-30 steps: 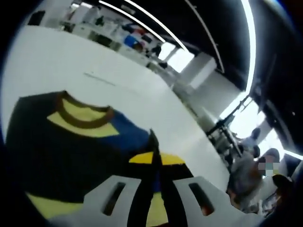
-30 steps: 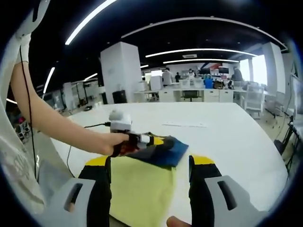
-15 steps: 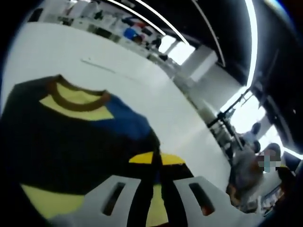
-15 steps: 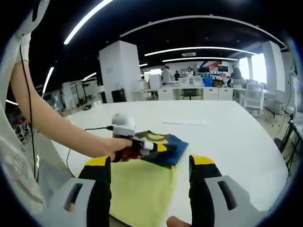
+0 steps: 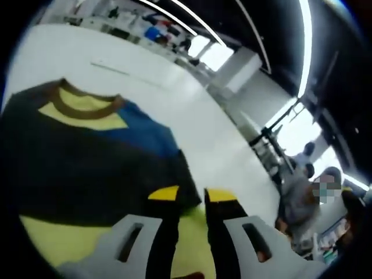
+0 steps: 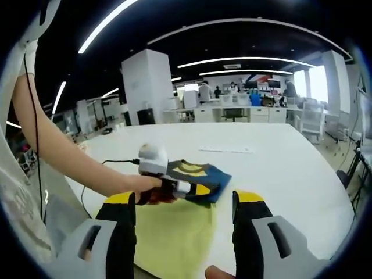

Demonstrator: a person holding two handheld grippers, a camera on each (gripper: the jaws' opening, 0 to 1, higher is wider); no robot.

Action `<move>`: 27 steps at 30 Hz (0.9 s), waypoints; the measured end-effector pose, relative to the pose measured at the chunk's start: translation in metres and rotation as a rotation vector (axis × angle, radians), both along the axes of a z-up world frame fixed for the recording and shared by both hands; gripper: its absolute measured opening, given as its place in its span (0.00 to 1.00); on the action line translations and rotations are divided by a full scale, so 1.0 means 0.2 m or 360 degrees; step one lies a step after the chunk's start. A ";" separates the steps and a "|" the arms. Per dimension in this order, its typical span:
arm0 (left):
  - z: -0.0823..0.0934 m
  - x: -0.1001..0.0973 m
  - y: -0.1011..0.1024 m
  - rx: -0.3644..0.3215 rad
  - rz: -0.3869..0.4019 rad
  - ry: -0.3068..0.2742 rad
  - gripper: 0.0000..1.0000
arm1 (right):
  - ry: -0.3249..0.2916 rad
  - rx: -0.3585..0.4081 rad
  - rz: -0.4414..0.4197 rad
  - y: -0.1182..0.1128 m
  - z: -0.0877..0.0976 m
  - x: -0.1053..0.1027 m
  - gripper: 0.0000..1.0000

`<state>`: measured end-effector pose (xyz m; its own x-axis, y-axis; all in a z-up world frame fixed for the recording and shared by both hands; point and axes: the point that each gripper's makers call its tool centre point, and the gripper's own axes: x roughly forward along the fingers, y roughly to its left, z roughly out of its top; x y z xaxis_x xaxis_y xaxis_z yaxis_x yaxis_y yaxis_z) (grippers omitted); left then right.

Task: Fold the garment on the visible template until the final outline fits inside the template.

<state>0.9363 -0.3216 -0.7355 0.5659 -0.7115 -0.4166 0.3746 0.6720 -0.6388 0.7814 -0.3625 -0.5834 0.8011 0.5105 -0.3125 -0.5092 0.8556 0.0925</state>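
The garment (image 5: pixel 87 168) is a dark navy shirt with a blue panel and a yellow neck patch ringed by a brown collar. It lies folded on the white table (image 5: pixel 192 116), partly over the yellow template (image 5: pixel 64 238). My left gripper (image 5: pixel 192 195) sits low at the garment's near edge, jaws slightly parted with nothing pinched between them. In the right gripper view, a hand holds the left gripper (image 6: pixel 197 189) against the folded garment (image 6: pixel 203 173). My right gripper (image 6: pixel 185 200) stands wide open over the yellow template (image 6: pixel 174 238), apart from the garment.
A black cable (image 6: pixel 116 161) trails across the table on the left. Beyond the garment lies a thin paper strip (image 6: pixel 224 150). A person's arm (image 6: pixel 64 157) reaches in from the left. The table edge (image 6: pixel 343 192) curves at the right. Seated people (image 5: pixel 314 192) are beyond it.
The left gripper's jaws were pinched on the garment's fold and have now parted, letting it go. The garment lies flatter. In the right gripper view the left gripper slid right.
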 end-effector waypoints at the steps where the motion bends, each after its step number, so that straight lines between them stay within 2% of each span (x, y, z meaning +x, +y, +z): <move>1: 0.01 0.00 -0.01 -0.0019 -0.0007 0.0001 0.20 | -0.0003 -0.0002 0.0003 0.00 0.00 0.00 0.67; 5: 0.04 -0.01 -0.02 -0.0028 -0.0036 -0.0048 0.27 | -0.0007 0.0004 -0.0001 0.00 0.00 0.00 0.67; 7: 0.06 -0.01 -0.04 -0.0046 -0.0049 -0.0072 0.38 | -0.0008 0.0005 0.0000 0.00 0.00 0.00 0.67; 10: 0.10 -0.01 -0.05 -0.0024 -0.0066 -0.0163 0.66 | -0.0009 0.0008 0.0004 0.01 0.00 0.00 0.67; 12: 0.12 -0.02 -0.05 -0.0012 -0.0096 -0.0197 0.75 | -0.0013 0.0012 0.0010 0.02 0.00 0.00 0.67; 15: 0.14 -0.03 -0.03 0.0084 -0.0139 -0.0307 0.88 | -0.0020 0.0020 0.0021 0.03 0.01 0.01 0.67; 19: 0.19 -0.07 0.00 0.0071 -0.0159 -0.0358 0.98 | -0.0033 0.0026 0.0039 0.05 0.02 0.01 0.67; 21: 0.24 -0.08 0.01 0.0091 -0.0176 -0.0443 1.00 | -0.0037 0.0029 0.0046 0.06 0.02 0.01 0.68; 27: 0.38 -0.15 0.07 0.0097 -0.0232 -0.0588 1.00 | -0.0049 0.0038 0.0058 0.07 0.03 0.02 0.68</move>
